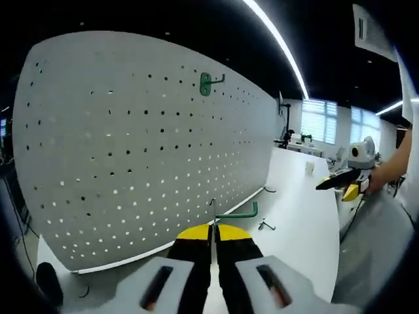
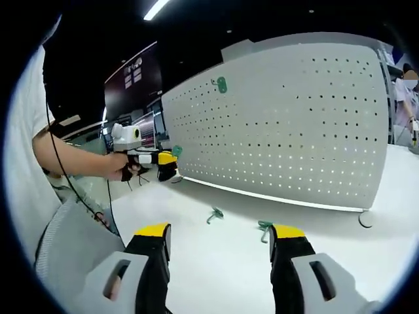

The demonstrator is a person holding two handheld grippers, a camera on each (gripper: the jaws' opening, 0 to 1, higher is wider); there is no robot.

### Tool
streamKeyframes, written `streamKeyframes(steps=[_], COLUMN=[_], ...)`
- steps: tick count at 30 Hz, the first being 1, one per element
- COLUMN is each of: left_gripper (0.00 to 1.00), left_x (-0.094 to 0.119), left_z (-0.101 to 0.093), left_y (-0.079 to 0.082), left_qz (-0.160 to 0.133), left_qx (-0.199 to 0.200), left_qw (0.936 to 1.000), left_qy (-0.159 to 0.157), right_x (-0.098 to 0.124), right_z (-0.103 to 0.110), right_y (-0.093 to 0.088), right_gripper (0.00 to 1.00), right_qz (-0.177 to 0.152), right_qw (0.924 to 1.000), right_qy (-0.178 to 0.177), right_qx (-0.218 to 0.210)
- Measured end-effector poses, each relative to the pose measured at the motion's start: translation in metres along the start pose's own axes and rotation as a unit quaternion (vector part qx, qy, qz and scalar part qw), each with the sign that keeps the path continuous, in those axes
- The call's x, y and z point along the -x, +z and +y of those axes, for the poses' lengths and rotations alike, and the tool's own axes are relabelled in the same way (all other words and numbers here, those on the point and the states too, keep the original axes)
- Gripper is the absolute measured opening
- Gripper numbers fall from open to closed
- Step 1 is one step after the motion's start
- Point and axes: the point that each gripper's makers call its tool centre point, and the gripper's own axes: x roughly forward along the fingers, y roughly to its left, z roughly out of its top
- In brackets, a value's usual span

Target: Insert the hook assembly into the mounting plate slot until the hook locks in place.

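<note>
A big white pegboard [image 1: 131, 144] stands upright on the white table [image 1: 301, 222]. One green hook [image 1: 205, 83] hangs high on it, also seen in the right gripper view as the mounted hook [image 2: 220, 84]. My left gripper [image 1: 214, 230] is shut on another green hook [image 1: 237, 214], whose arm sticks out to the right of the jaw tips, close in front of the board's lower part. My right gripper [image 2: 219, 232] is open and holds nothing, low over the table. From there the left gripper [image 2: 160, 163] shows at the left, in a hand, with its hook [image 2: 177, 151].
Two loose green hooks [image 2: 214, 214] [image 2: 264, 226] lie on the table between my right jaws and the pegboard [image 2: 288, 124]. A small hook [image 1: 265, 226] lies right of my left jaws. The right gripper [image 1: 344, 183] hovers at the table's right edge. A person [image 2: 409, 85] stands far right.
</note>
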Motion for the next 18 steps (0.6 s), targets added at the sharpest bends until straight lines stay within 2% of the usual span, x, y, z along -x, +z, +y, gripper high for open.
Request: streamKeyframes(steps=[9,11,14,15,18], left_gripper=[0.01,0.01,0.01,0.01,0.01], left_x=[0.013,0.015,0.019,0.021,0.024], left_z=[-0.006,-0.011,-0.011,-0.013,-0.018], left_y=[0.016,0.021,0.032,0.040,0.045], left_qz=[-0.048,-0.056,-0.085,-0.107,-0.113], left_qx=[0.034,0.030,0.043,0.052,0.041], left_qw=[0.9982,0.9979,0.9952,0.9927,0.9924], left_qy=[0.014,0.014,0.023,0.022,0.024], right_x=[0.000,0.001,0.002,0.002,0.003], right_z=[0.001,0.001,0.000,0.000,-0.001], right_y=[0.004,0.004,0.006,0.006,0.008], right_gripper=[0.59,0.58,0.58,0.58,0.58], right_qz=[-0.008,-0.009,-0.012,-0.013,-0.018], right_qw=[1.0000,1.0000,0.9999,0.9999,0.9998], right_qy=[0.003,0.001,-0.001,-0.001,-0.004], right_qx=[0.002,0.002,0.002,0.002,0.000])
